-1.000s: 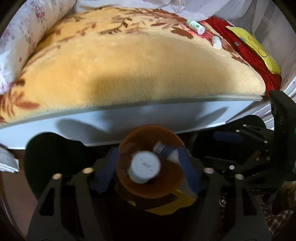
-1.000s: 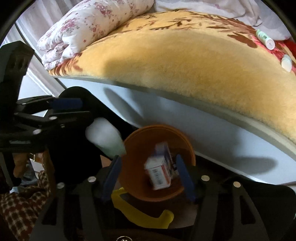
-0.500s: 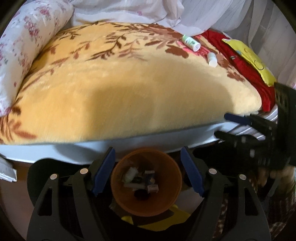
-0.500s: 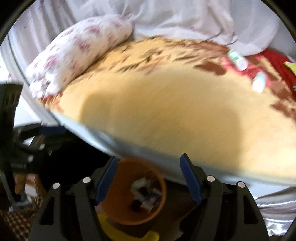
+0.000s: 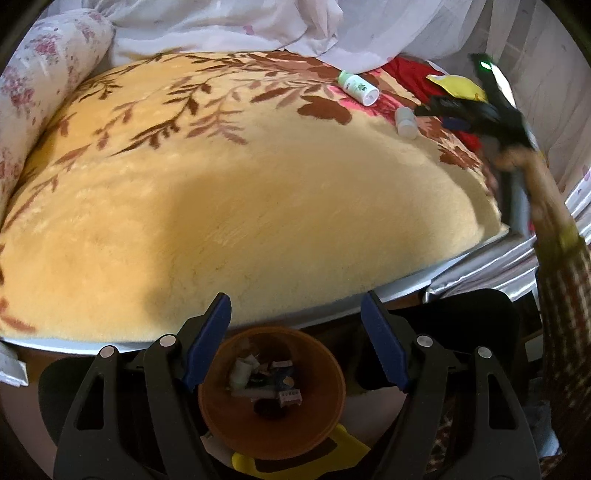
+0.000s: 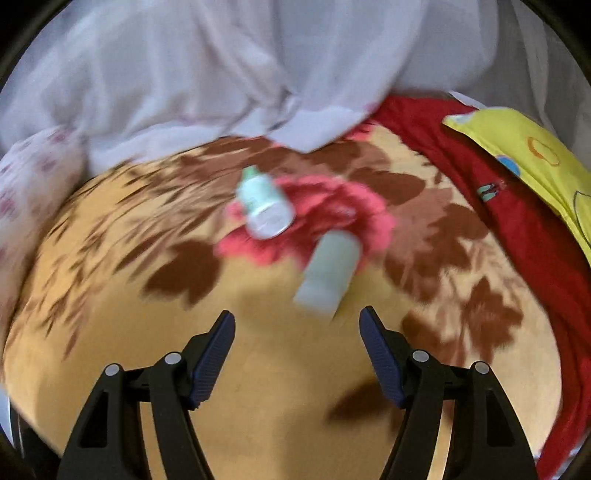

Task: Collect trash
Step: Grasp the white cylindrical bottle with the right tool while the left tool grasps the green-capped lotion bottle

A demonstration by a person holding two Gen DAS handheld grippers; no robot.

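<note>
Two small bottles lie on the yellow leaf-patterned blanket [image 5: 258,206] in the left wrist view: a green-and-white bottle [image 5: 359,88] on its side toward the far edge, and a plain white bottle [image 5: 405,122] just beside it, nearer the red cloth [image 5: 410,79]. Low in the same view the left gripper [image 5: 295,345] hangs with its blue-padded jaws spread and nothing between the pads, above an orange bin [image 5: 271,391] that stands on the floor against the bed's edge and holds a few scraps of trash [image 5: 264,380]. At the right of the view the right gripper [image 5: 458,114], blurred, reaches over the blanket near the white bottle, held on a checked sleeve [image 5: 565,295]. A flowered pillow [image 5: 40,85] lies at the left and white sheets [image 5: 229,29] are bunched behind. In the right wrist view the right gripper [image 6: 297,336] also stands with jaws spread; they have just been opening, and no thing is between them. Ahead of its tips, blurred, the white bottle [image 6: 328,273] lies on the blanket [image 6: 258,369] just past the pads, the green-and-white bottle [image 6: 264,208] beyond it on a pink flower of the pattern. The red cloth [image 6: 517,229] and a yellow pillow [image 6: 532,155] lie at the right.
</note>
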